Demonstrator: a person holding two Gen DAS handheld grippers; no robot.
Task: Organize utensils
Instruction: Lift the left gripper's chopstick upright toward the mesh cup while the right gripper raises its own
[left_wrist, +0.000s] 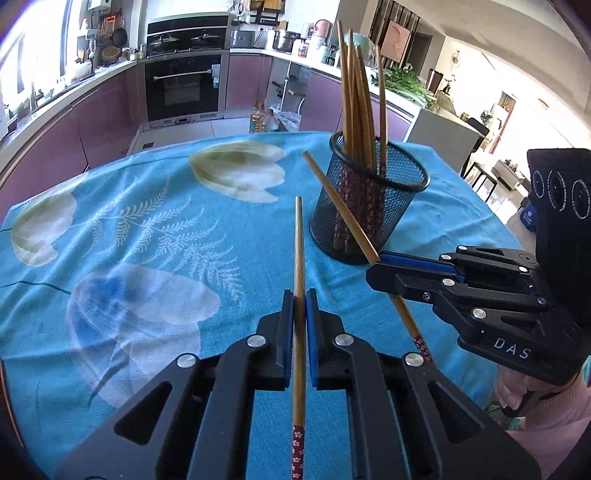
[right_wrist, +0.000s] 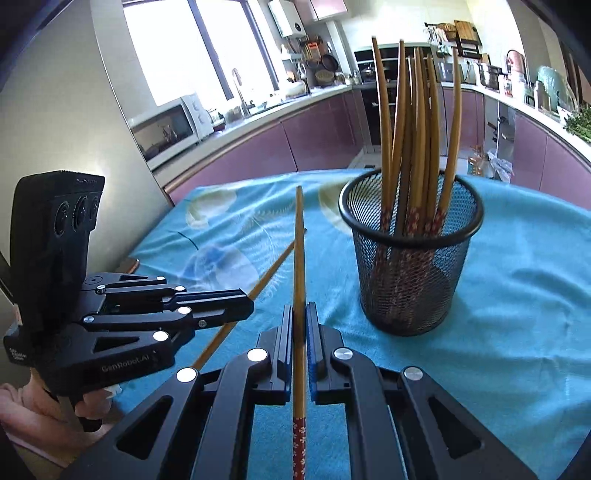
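Observation:
A black mesh cup (left_wrist: 369, 206) stands on the blue flowered tablecloth (left_wrist: 147, 229) and holds several wooden chopsticks (left_wrist: 356, 92); it also shows in the right wrist view (right_wrist: 410, 266). My left gripper (left_wrist: 300, 295) is shut on one chopstick (left_wrist: 299, 258) that points forward, left of the cup. My right gripper (left_wrist: 376, 266) is shut on another chopstick (left_wrist: 340, 206), just in front of the cup. In the right wrist view my right gripper (right_wrist: 300, 310) holds its chopstick (right_wrist: 299, 258), with the left gripper (right_wrist: 247, 306) and its chopstick (right_wrist: 273, 269) at the left.
The table's far edge (left_wrist: 236, 136) drops to a kitchen floor with oil bottles (left_wrist: 258, 118). Purple cabinets and an oven (left_wrist: 181, 88) lie beyond. A pale wall or fridge side (right_wrist: 74, 110) stands close to the table's left.

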